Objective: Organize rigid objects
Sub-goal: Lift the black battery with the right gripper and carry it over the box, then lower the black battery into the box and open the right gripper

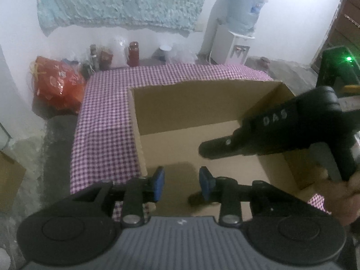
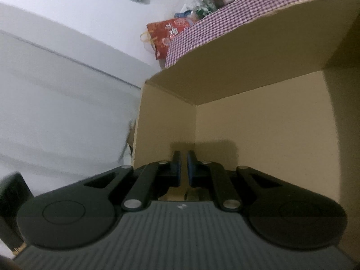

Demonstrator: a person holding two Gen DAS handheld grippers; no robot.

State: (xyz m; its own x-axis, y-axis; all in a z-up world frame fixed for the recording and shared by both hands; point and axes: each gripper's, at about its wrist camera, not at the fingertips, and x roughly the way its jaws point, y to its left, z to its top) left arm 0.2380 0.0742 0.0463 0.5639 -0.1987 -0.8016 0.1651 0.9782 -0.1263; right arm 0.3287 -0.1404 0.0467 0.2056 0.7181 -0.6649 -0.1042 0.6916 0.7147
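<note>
Cardboard box [image 1: 202,121] lies directly below-ahead of both; left gripper [image 1: 181,183] apart, empty; right gripper [image 2: 184,168] together, empty.

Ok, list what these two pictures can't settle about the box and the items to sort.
- Box near floor: left view, hidden behind the left gripper.
- Box right corner: left view, blocked by the right gripper.
- Items to sort: none visible in either view.
- Jars by the wall: too blurred to identify.
</note>
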